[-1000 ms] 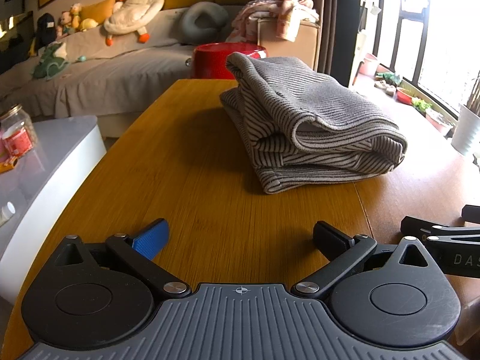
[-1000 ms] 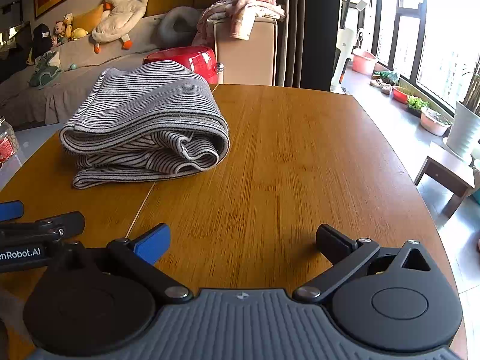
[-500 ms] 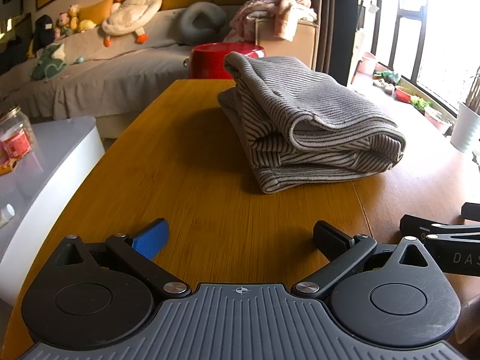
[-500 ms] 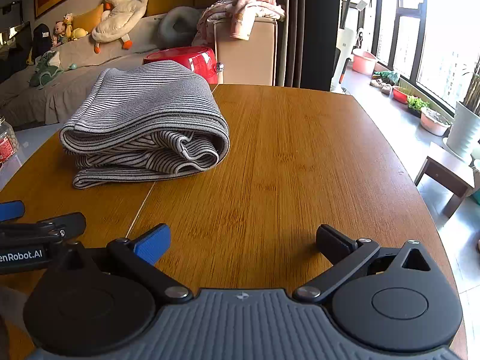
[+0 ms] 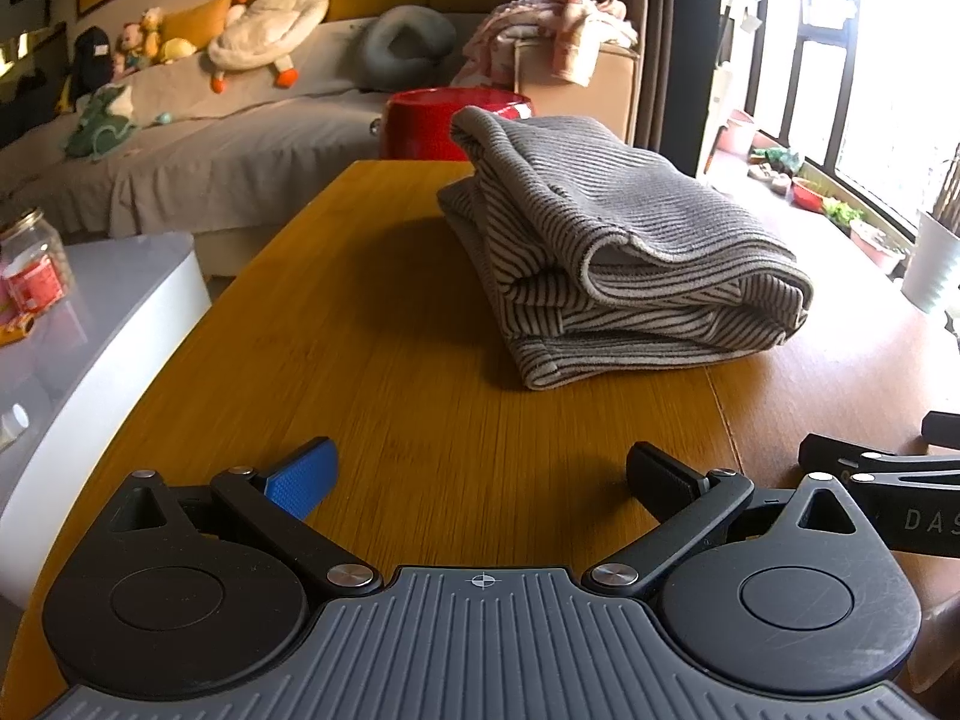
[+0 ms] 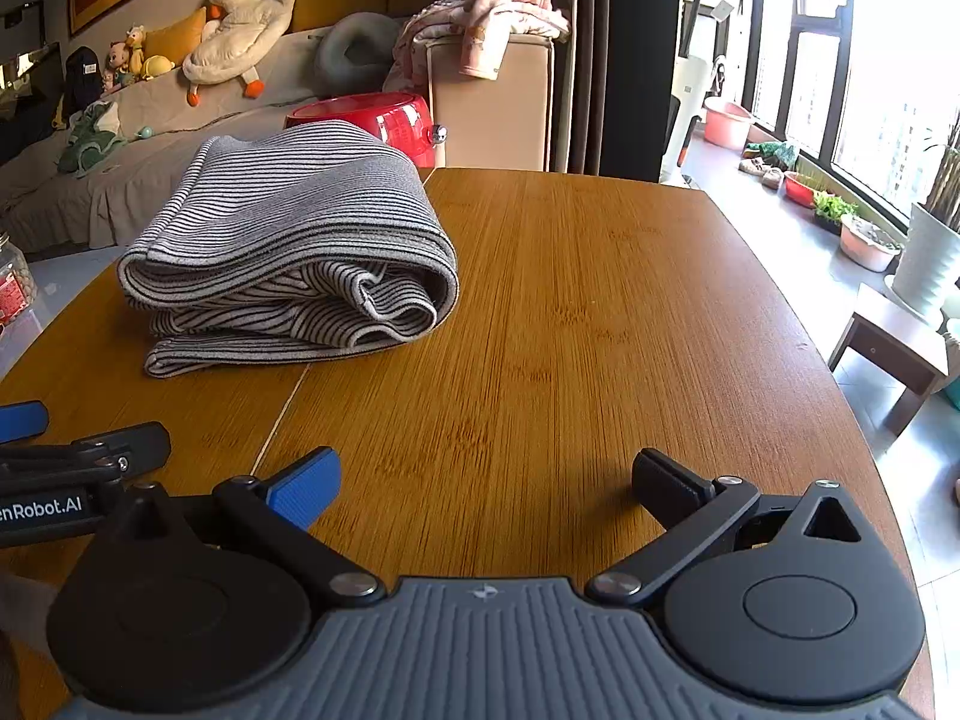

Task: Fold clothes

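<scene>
A grey striped garment (image 5: pixel 624 252) lies folded in a thick bundle on the wooden table (image 5: pixel 372 360); it also shows in the right wrist view (image 6: pixel 294 240). My left gripper (image 5: pixel 480 474) is open and empty, held low over the table well short of the bundle. My right gripper (image 6: pixel 486 480) is open and empty, near the table's front edge, to the right of the bundle. Each gripper shows at the edge of the other's view: the right gripper (image 5: pixel 882 468) and the left gripper (image 6: pixel 78 450).
A red tub (image 5: pixel 456 120) stands behind the table's far end. A sofa (image 5: pixel 210 138) with plush toys is at the back. A white side table (image 5: pixel 108 324) with a jar is on the left. A small stool (image 6: pixel 894 348) stands on the right.
The left wrist view has drifted slightly, the bundle sitting a little lower and to the left in it. The right gripper has not moved. Both stay open.
</scene>
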